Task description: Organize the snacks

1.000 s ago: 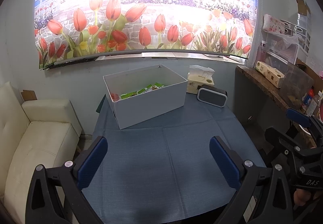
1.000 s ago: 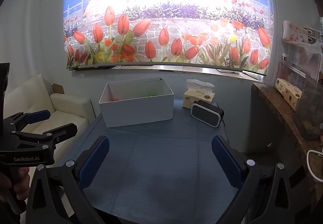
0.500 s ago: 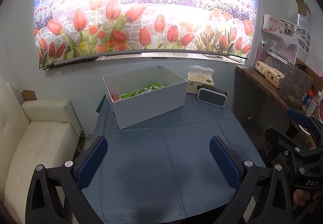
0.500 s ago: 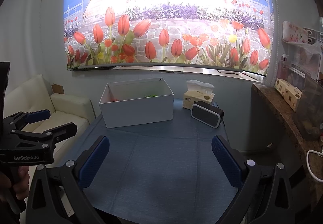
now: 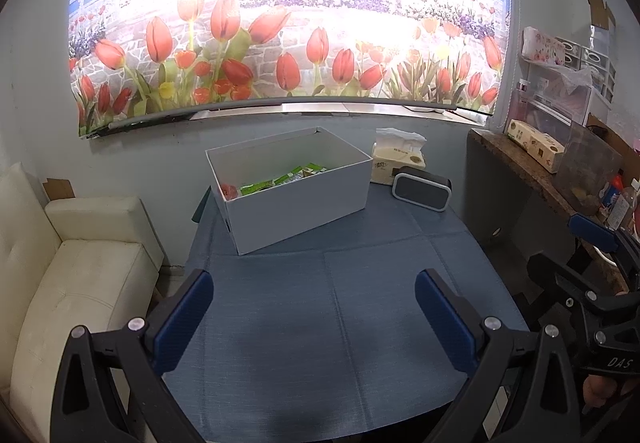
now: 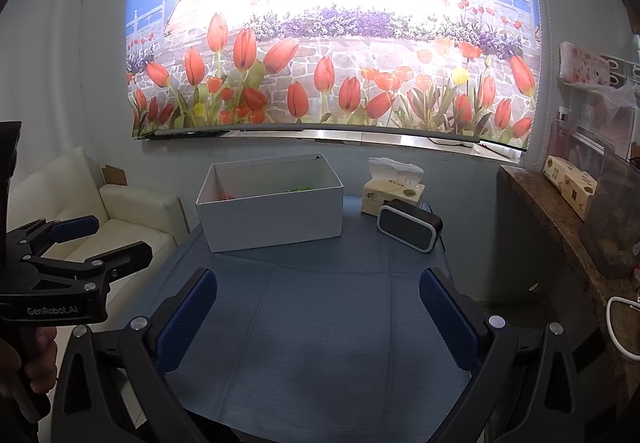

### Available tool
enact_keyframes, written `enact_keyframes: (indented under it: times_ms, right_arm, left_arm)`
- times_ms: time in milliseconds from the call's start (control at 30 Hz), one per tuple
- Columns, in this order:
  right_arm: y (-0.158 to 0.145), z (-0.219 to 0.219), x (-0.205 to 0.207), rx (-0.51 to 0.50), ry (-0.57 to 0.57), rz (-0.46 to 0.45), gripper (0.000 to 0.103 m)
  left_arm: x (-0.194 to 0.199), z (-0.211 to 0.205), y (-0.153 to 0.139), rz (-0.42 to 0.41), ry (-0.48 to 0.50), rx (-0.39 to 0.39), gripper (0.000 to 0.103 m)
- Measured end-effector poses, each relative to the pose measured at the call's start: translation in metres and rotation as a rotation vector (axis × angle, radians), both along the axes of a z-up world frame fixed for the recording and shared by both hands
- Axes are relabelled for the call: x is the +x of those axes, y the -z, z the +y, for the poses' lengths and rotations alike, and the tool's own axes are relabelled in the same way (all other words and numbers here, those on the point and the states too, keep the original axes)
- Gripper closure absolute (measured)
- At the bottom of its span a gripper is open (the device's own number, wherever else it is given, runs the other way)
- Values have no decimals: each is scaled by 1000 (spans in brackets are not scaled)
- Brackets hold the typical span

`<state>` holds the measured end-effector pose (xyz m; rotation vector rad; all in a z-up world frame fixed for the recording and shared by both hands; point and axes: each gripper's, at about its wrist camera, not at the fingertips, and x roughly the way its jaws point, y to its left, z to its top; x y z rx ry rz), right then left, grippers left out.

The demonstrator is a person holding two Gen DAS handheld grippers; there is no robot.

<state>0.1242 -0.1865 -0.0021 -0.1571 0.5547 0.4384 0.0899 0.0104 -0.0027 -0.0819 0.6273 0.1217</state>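
A white open box [image 5: 296,203] stands at the far side of the blue-clothed table [image 5: 320,323]; it also shows in the right wrist view [image 6: 276,215]. Green snack packets [image 5: 284,177] and a red one [image 5: 229,190] lie inside it. My left gripper [image 5: 314,313] is open and empty, held above the table's near part, well short of the box. My right gripper [image 6: 318,313] is open and empty, likewise above the near part. Each gripper shows in the other's view, the right one [image 5: 592,263] and the left one [image 6: 76,239].
A tissue box [image 5: 396,163] and a black speaker [image 5: 420,189] stand right of the white box. A cream sofa [image 5: 72,275] is left of the table. A brown counter [image 5: 532,171] with boxes and containers runs along the right. A tulip mural covers the wall.
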Motion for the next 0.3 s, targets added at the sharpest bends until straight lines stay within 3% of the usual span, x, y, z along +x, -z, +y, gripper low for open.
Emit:
enact_keyframes:
  times_ms: [300]
  right_arm:
    - [0,0,1,0,2,-1,0]
  left_arm:
    - [-1,1,0,-9,11,-7,0]
